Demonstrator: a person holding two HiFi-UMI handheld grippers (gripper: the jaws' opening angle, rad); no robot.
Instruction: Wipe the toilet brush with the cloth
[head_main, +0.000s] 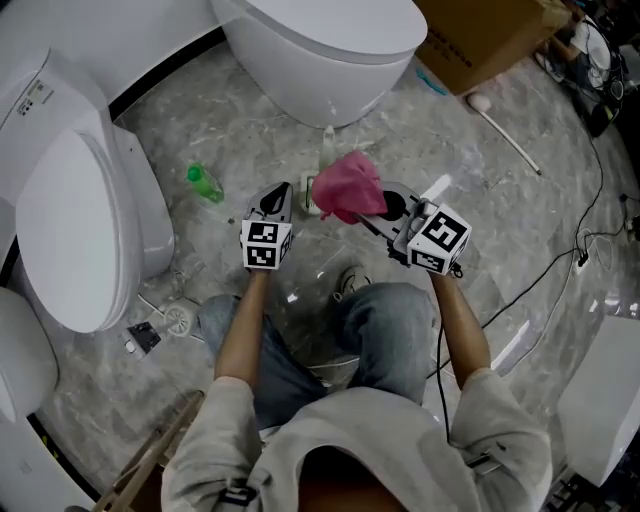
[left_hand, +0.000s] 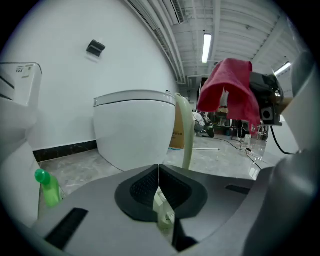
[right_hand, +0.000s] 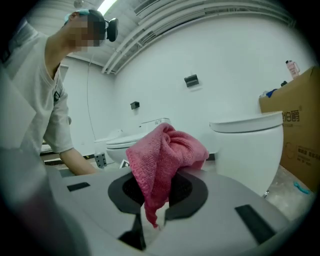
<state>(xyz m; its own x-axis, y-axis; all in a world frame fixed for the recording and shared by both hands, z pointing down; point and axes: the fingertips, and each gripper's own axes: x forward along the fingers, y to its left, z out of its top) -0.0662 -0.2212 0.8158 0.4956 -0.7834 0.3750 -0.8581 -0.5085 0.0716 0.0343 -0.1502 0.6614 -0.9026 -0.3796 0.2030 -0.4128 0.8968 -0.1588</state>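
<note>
Status: both tools loaded, wipe not yet in contact as far as I can judge.

Left gripper (head_main: 283, 198): in its own view the jaws (left_hand: 159, 182) are pressed together and pinch the low end of the toilet brush (left_hand: 187, 135). The pale handle rises from the jaws in a slight curve through the centre of that frame. In the head view the brush (head_main: 311, 193) shows as a pale piece just right of the left jaws, at frame centre, above the person's knees.

Right gripper (head_main: 385, 207): its jaws (right_hand: 159, 186) are clamped on the pink cloth (right_hand: 165, 150), which bunches above them with a tail hanging below.

Relation: in the head view the cloth (head_main: 348, 185) sits just right of the brush, close beside it. In the left gripper view the cloth (left_hand: 227, 87) hangs in the upper right, apart from the handle, with open background showing between them. I read that as near but not touching.

Step in hand, in my judgement: bringing the cloth to the brush. The next move calls for carrying the right gripper leftward until the bunched cloth bears on the handle, then drawing it along while the left grip holds steady.

Also noted: a toilet (head_main: 330, 50) at top centre and a green bottle (head_main: 205, 183) on the floor, left of the grippers.
</note>
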